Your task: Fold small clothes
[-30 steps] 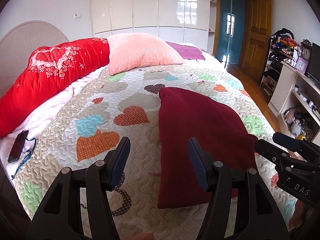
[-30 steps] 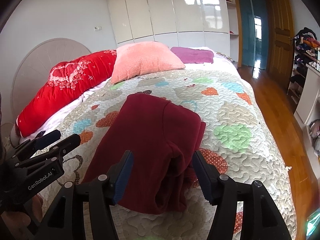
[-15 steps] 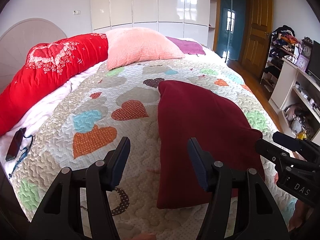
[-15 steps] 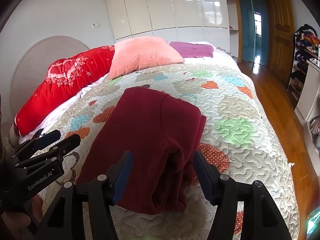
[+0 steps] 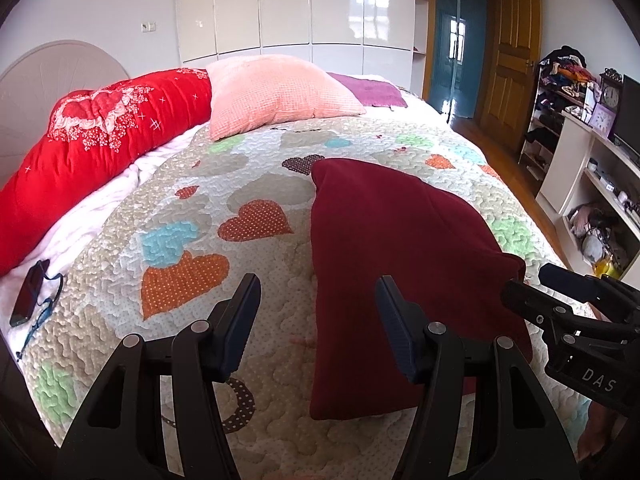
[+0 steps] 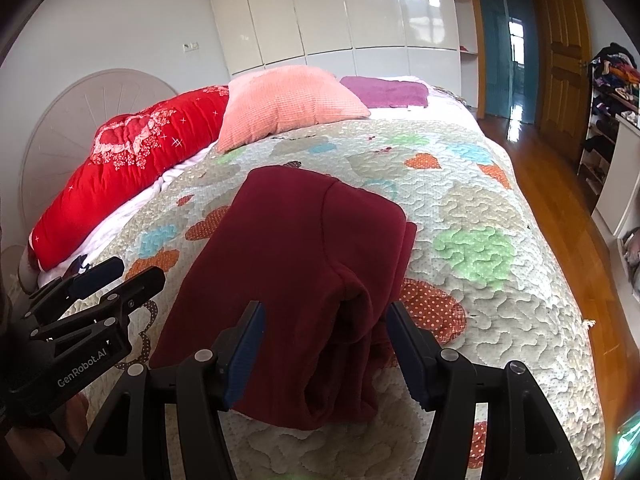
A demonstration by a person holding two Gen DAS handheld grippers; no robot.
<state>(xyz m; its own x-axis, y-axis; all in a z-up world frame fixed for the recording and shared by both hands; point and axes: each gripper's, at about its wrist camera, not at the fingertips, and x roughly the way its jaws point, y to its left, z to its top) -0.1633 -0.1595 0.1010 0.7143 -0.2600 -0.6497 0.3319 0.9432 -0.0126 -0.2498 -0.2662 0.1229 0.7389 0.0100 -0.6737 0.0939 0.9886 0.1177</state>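
We're between folds. Maroon garment (image 6: 304, 280) lies folded lengthwise on the bed quilt (image 6: 480, 216), its near hem just ahead of the right gripper (image 6: 324, 356). It's ahead-right of the left gripper (image 5: 316, 320). Both grippers stand apart, empty, above the cloth. Next, likely: drop both onto the near hem corners, pinch all layers, carry them away to the far edge. Right side looks bunched, so smooth it first.

walls white | wardrobe (image 5: 312, 4) glossy | floor (image 6: 560, 184) wood | door (image 5: 510, 36) wooden
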